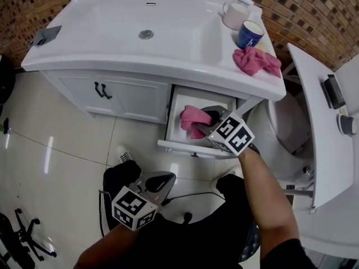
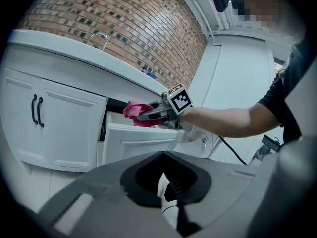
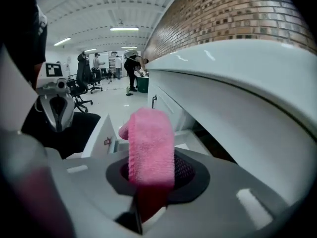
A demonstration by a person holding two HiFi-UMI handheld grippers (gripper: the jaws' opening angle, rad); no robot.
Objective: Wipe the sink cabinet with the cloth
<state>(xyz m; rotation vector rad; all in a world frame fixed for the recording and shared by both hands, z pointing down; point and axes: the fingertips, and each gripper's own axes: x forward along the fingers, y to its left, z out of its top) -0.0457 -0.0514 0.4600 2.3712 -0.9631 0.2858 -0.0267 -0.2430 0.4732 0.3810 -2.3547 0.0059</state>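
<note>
1. Right tongs, as we see them from the head, are clamped on a crumpled pink cloth, which lies inside the pulled-out white drawer of the white sink cabinet.
2. In that view the left tongs sit low, nearer us than the drawer and to its left. Their jaws are together.
3. A second pink cloth lies on the countertop beyond the drawer's right end, just beside a dark blue mug.
4. From the left gripper view we find the left tongs closed on nothing. Past them the right tongs reach over the drawer front, with the pink cloth at their tips.
5. From the right gripper view we see the right tongs pinched on the pink cloth, which stands up in a fold above the jaws. The drawer wall is just left of it, and the left tongs are further left, well apart from the drawer.
</note>
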